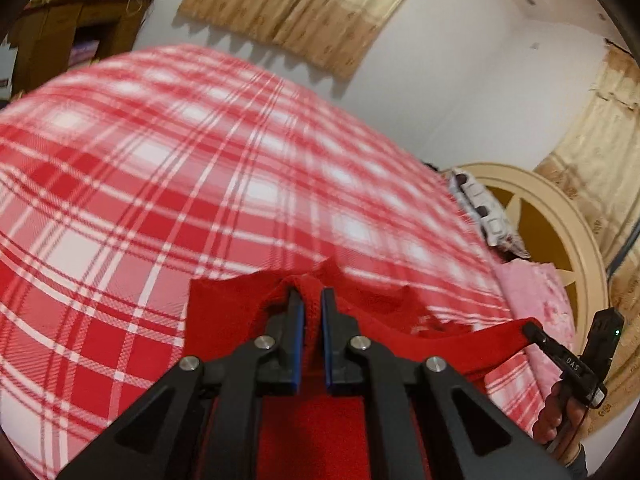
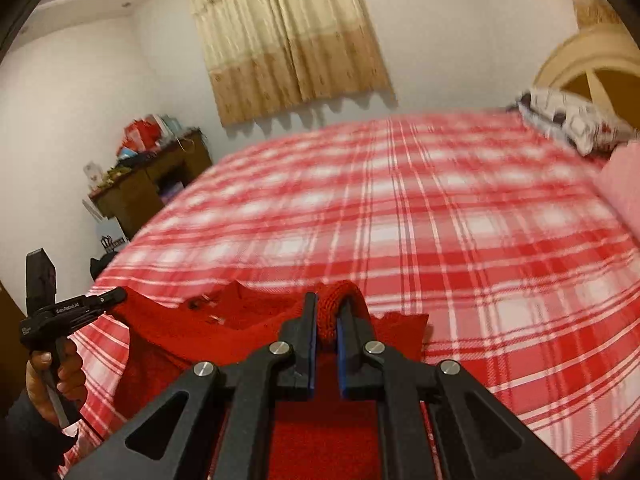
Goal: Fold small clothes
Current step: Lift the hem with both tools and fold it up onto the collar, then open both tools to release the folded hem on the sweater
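A small red knitted garment [image 1: 224, 316] hangs stretched between my two grippers above the bed. My left gripper [image 1: 311, 296] is shut on a bunched edge of the red garment. It also shows in the right wrist view [image 2: 120, 293], pinching the garment's far corner. My right gripper [image 2: 327, 304] is shut on a rolled knit edge of the garment [image 2: 240, 320]. It shows in the left wrist view [image 1: 530, 326], holding the other corner taut. The garment's lower part hangs below both grippers, out of sight.
The bed with a red and white plaid blanket [image 1: 160, 184] fills the space ahead. Pillows [image 2: 576, 124] and a pink cover [image 1: 536, 292] lie by the round headboard [image 1: 560, 216]. A brown cluttered cabinet [image 2: 152, 184] stands by the wall. Beige curtains [image 2: 288, 40] hang behind.
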`<state>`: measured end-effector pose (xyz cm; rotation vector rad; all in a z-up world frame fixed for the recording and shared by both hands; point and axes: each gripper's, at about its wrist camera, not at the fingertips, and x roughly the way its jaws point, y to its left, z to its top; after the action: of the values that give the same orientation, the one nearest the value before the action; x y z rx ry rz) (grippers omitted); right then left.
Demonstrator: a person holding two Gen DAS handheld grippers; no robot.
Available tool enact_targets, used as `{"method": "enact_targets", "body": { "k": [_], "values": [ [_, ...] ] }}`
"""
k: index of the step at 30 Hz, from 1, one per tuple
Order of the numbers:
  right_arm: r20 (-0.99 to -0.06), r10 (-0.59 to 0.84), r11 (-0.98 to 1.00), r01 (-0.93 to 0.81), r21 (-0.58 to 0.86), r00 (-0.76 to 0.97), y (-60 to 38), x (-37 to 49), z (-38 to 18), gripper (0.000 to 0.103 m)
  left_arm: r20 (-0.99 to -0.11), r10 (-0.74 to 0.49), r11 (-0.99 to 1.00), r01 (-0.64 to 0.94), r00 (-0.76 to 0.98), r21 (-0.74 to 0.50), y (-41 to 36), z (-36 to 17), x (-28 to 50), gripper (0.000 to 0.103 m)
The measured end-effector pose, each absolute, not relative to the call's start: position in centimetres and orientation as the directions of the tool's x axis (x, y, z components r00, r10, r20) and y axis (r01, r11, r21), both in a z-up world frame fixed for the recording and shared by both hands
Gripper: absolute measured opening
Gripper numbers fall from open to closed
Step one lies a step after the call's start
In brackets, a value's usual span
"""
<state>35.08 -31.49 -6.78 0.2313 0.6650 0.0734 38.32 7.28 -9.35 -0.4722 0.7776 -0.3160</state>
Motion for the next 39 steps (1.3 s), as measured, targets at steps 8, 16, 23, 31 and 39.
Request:
{"method": "enact_targets", "body": {
  "k": [8, 16, 23, 31, 39],
  "values": [
    [-0.713, 0.129, 0.968, 0.068, 0.242, 0.689, -33.6, 40.0, -12.7, 0.008, -0.657, -0.409, 0.868, 0.049, 0.633, -0.494, 7.6, -13.0, 40.4, 0.011],
    [-0.656, 0.088, 0.976, 0.067, 0.207, 0.750, -33.0, 38.0, -11.1, 0.043, -0.638, -0.343, 0.886, 0.011, 0.689, -0.464, 9.5, -10.9, 38.5, 0.018],
    [-0.863, 0.070, 0.993, -0.121, 0.011, 0.500, -26.3, 38.9, -14.7, 0.044, -0.745, -0.189, 0.982, 0.133, 0.640, -0.135, 4.6, -11.7, 35.6, 0.043],
    [-0.788, 0.013, 0.999, -0.044, -0.017, 0.616, -25.7, 43.5, -13.0, 0.044, -0.771, -0.148, 0.983, 0.004, 0.619, -0.186, 5.5, -12.7, 37.8, 0.043],
    [-0.767, 0.054, 0.998, -0.058, 0.022, 0.640, -26.1, 39.7, -12.5, 0.046, -0.785, -0.131, 0.986, -0.003, 0.605, -0.167, 5.8, -13.3, 36.1, 0.050]
  ]
}}
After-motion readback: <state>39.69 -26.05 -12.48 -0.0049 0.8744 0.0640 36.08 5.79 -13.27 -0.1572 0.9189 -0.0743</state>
